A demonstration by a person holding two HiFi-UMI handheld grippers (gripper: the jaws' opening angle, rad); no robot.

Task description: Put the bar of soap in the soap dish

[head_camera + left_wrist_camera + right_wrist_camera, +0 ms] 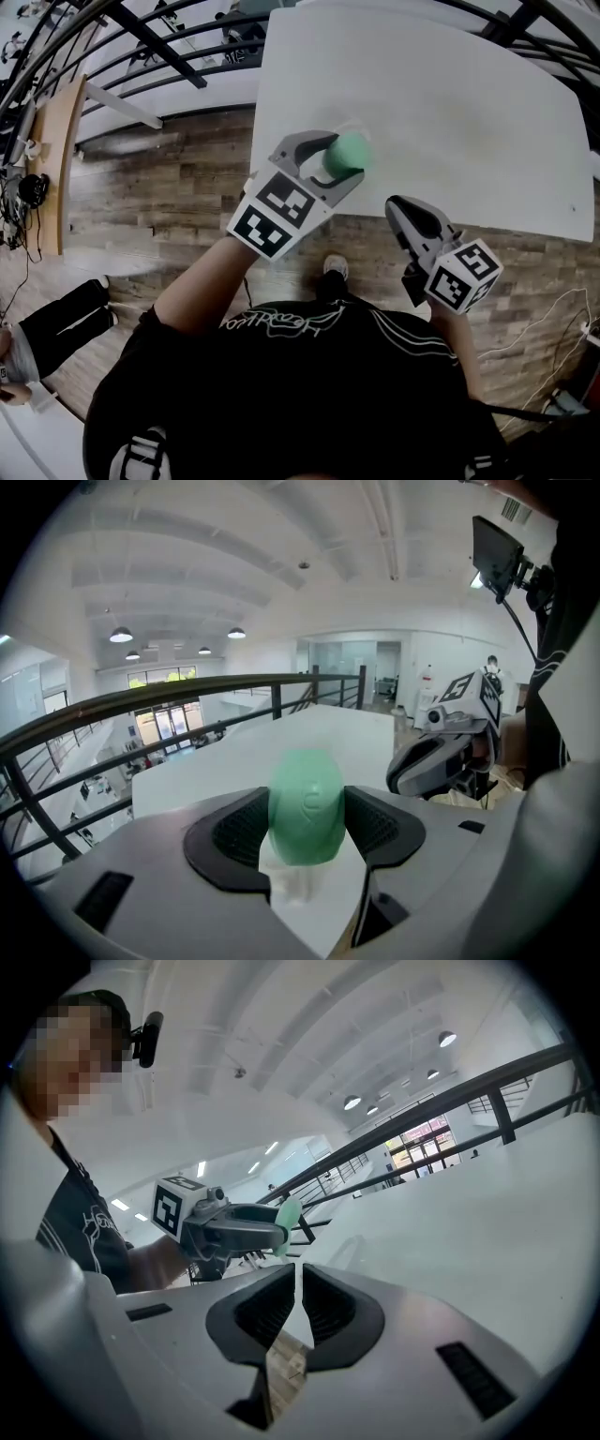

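"Your black shirt (pixel 281 394) fills the near foreground. What do you hold beyond it?"

"Your left gripper (pixel 339 161) is clamped on the green bar of soap (pixel 307 806), one pad on each side. You hold it just above the desk's (pixel 450 112) near edge, toward the near left corner. Your right gripper (pixel 299 1283) has its jaws pressed together with nothing between them, and it hangs off the near edge, over the floor (pixel 178 178)."

"So how far along are you?"

"By my reading the pickup is done and the placing is left, since the soap rests in nothing yet. A faint clear shape (pixel 349 1249) lies on the desk below the soap. It may be the soap dish, but these views don't settle that."

"And the surface and the room?"

"You work on a plain white desk over a wood-plank floor. Past the desk's far edge runs a black railing (pixel 187 691), and beyond it is a bright hall with round ceiling lamps (pixel 120 636)."
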